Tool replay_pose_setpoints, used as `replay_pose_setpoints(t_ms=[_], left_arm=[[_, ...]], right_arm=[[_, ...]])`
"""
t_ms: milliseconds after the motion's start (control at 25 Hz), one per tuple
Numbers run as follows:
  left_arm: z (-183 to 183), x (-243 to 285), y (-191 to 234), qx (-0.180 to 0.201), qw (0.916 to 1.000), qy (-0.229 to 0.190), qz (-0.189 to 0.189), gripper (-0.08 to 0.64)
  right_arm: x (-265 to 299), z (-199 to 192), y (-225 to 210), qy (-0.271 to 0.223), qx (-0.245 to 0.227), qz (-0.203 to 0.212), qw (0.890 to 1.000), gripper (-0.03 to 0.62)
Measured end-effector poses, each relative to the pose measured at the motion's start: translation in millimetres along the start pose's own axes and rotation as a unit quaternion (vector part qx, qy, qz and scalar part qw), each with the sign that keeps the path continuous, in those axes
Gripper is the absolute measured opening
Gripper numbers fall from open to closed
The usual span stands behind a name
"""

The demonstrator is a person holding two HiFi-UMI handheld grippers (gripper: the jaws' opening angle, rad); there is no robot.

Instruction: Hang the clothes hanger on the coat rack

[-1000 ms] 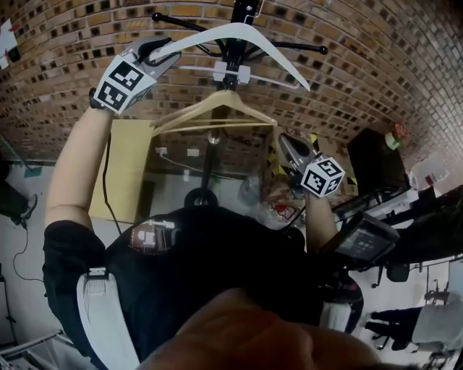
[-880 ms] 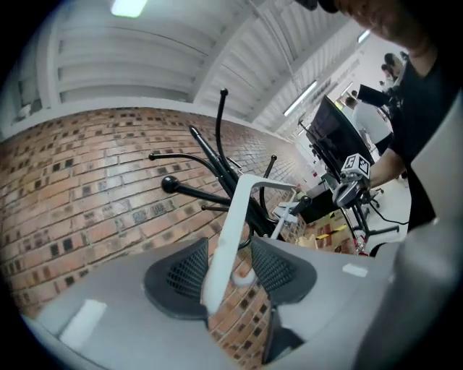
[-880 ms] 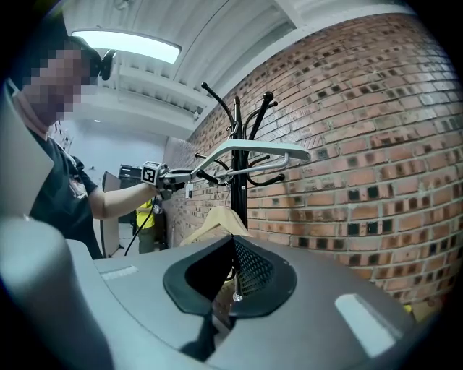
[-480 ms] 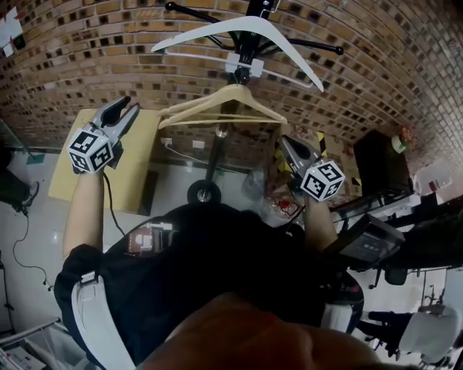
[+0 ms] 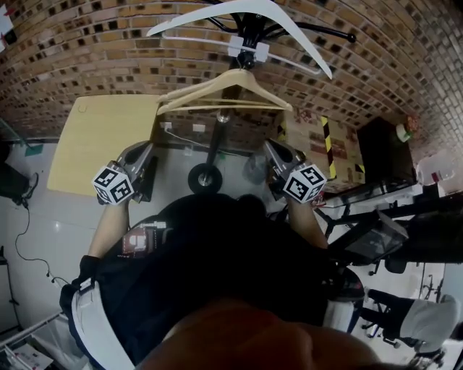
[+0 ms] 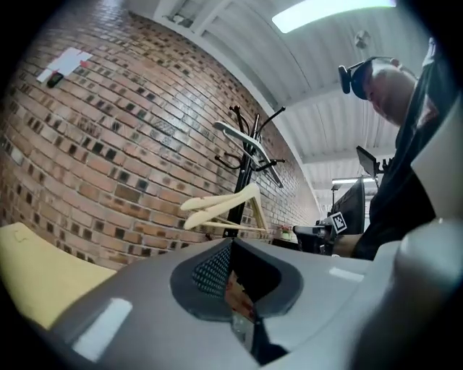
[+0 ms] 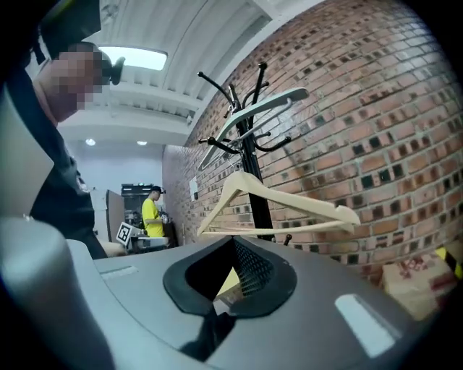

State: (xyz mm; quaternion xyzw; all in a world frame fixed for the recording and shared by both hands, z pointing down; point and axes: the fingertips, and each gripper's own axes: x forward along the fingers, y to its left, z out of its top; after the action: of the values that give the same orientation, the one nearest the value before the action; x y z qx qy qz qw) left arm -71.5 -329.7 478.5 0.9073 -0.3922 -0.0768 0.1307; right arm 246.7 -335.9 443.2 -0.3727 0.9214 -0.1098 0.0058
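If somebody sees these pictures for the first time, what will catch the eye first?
Two hangers on the black coat rack against the brick wall stand out: a white hanger on top and a wooden hanger just under it. Lower down, the left hand-held gripper and the right hand-held gripper are shut and hold nothing. A pale yellow table lies at the left.

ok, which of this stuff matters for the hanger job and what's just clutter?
Job: coat rack; white hanger and wooden hanger, both hung on it; left gripper and right gripper, jaws shut, empty.
Clutter: yellow table; cardboard box; bystander in yellow.
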Motion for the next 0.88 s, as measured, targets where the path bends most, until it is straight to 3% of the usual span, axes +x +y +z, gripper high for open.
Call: replay_pose_setpoints(t_ms=[280,880], left_arm=[[-36,11,-18,-0.021,0.9992,0.025,-0.024,0.002],[-20,21,-16,-0.014,0.9994,0.015,-0.028,0.002]], right_arm=[[-2,-43,0,0.038,0.013,-0.018,0.999,0.012],[1,-44,-6,0.044,-0.010,-0.026,0.999,0.012]])
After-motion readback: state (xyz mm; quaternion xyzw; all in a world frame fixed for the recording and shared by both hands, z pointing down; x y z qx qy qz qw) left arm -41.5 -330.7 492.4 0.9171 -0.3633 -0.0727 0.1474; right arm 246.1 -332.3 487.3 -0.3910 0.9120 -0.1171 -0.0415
